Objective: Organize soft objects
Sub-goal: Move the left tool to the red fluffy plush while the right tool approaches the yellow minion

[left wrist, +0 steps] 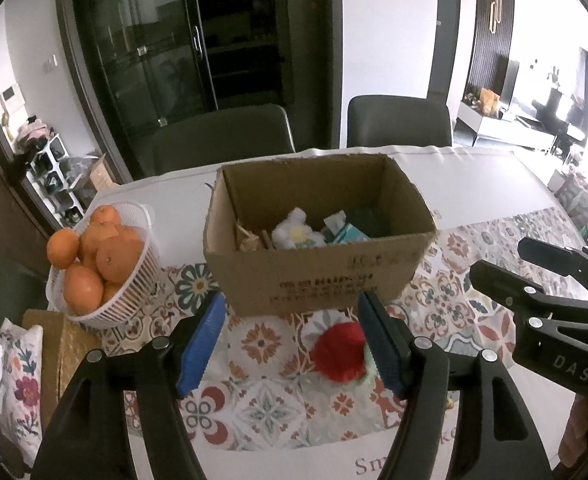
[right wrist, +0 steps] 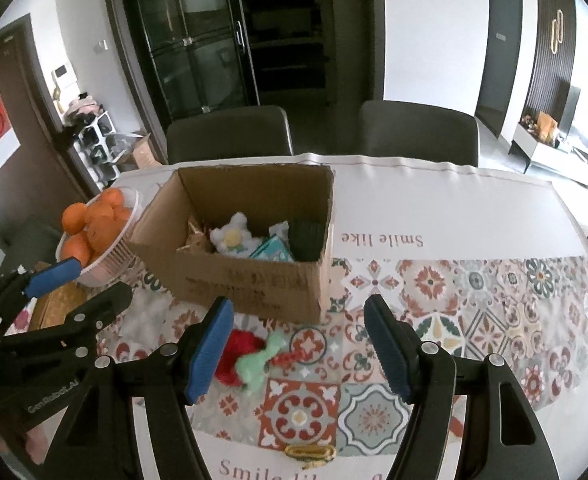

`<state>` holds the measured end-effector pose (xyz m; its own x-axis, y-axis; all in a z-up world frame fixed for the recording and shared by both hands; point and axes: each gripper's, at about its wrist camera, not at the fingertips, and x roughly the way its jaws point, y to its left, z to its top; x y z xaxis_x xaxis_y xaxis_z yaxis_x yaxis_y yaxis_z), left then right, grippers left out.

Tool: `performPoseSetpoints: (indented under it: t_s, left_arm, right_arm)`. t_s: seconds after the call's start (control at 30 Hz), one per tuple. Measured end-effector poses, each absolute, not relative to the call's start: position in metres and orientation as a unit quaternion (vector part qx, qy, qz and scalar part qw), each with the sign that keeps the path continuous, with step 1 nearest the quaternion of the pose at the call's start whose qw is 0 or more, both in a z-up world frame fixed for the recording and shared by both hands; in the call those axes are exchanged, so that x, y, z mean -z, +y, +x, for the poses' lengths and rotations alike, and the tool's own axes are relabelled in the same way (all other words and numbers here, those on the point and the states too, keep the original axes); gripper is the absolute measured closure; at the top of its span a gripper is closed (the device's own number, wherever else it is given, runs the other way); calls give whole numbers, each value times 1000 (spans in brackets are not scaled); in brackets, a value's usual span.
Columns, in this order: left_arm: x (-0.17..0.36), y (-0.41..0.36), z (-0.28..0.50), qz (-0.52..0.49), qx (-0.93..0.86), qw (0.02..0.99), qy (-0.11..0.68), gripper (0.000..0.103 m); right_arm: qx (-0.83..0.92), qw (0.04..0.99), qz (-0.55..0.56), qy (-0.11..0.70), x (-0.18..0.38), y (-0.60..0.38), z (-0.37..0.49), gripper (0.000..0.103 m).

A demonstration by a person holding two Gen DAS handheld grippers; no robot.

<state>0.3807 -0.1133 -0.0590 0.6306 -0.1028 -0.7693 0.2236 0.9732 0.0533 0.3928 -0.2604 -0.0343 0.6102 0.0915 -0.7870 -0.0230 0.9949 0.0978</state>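
Note:
An open cardboard box (left wrist: 322, 276) stands on the patterned tablecloth; it also shows in the right wrist view (right wrist: 250, 284). Inside lie a white plush flower (left wrist: 296, 232) (right wrist: 232, 236), a teal packet (right wrist: 272, 250) and a dark green item (right wrist: 308, 236). A red and pale green crocheted toy (left wrist: 340, 354) (right wrist: 250, 356) lies on the cloth in front of the box. My left gripper (left wrist: 292, 344) is open, its right pad beside the toy. My right gripper (right wrist: 300, 350) is open and empty, the toy by its left pad.
A white basket of oranges (left wrist: 106, 264) (right wrist: 98, 232) stands left of the box. A small yellow and green item (right wrist: 310, 452) lies near the front edge. Two chairs (left wrist: 222, 136) stand behind the table. A floral cushion (left wrist: 18, 384) sits at far left.

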Motion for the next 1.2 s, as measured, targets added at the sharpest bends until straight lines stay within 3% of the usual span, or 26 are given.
performPoseSetpoints:
  t_s: [0.67, 1.2]
  left_arm:
    - [84, -92, 361, 91, 207, 876, 426, 31]
    - [124, -100, 377, 135, 297, 840, 433, 31]
  right_arm:
    - [73, 903, 133, 403, 50, -247, 322, 34]
    - [183, 871, 229, 394, 100, -232, 286, 34]
